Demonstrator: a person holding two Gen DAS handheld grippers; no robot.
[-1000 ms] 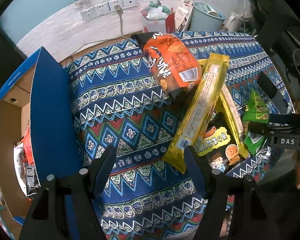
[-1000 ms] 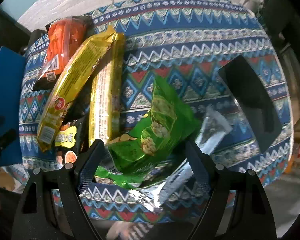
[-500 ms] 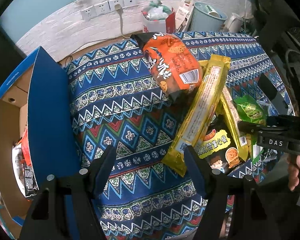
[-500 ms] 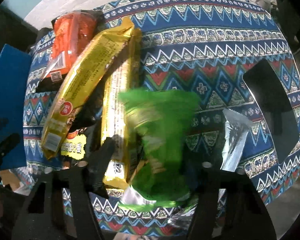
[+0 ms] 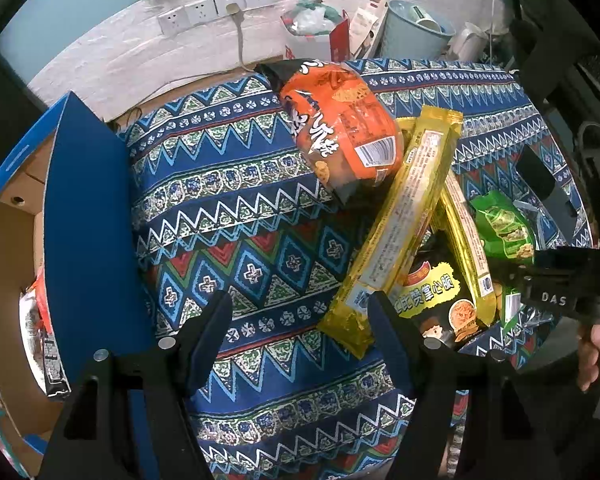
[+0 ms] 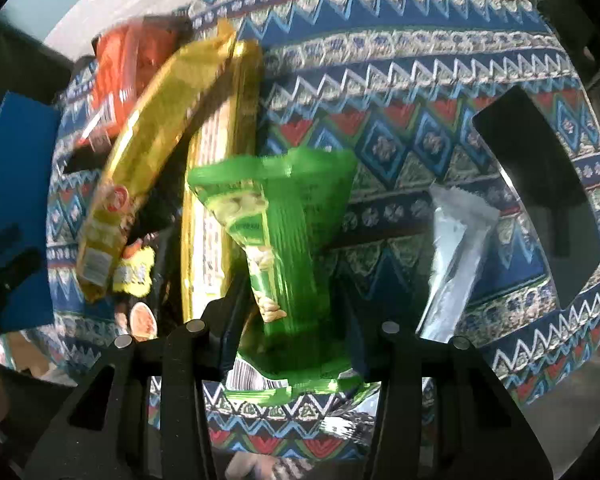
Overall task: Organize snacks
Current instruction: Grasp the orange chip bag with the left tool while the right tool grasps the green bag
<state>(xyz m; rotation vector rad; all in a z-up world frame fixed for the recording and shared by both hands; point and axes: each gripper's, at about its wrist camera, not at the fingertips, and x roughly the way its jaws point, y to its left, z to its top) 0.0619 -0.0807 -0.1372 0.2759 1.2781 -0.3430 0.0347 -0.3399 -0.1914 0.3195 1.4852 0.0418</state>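
My right gripper (image 6: 294, 296) is closing its jaws on a green snack bag (image 6: 288, 232), whose lower part is pinched between the pads while the bag stands upright off the patterned cloth (image 6: 420, 60). From the left wrist view the same green bag (image 5: 500, 228) sits at the far right. My left gripper (image 5: 300, 304) hangs open over the cloth, its right finger beside the end of a long gold pack (image 5: 404, 216). An orange bag (image 5: 340, 128), a second gold pack (image 5: 464, 240) and a black-and-yellow pack (image 5: 436, 296) lie in a pile.
A cardboard box with a blue flap (image 5: 88, 220) stands at the left, with a packet inside (image 5: 36, 332). A silver pouch (image 6: 456, 248) and a flat black object (image 6: 532, 160) lie right of the green bag. Clutter and wall sockets (image 5: 216, 8) line the back.
The right gripper's fingers have drawn in around the green bag, which went from lying crumpled to standing upright between them. The left gripper has stayed put.
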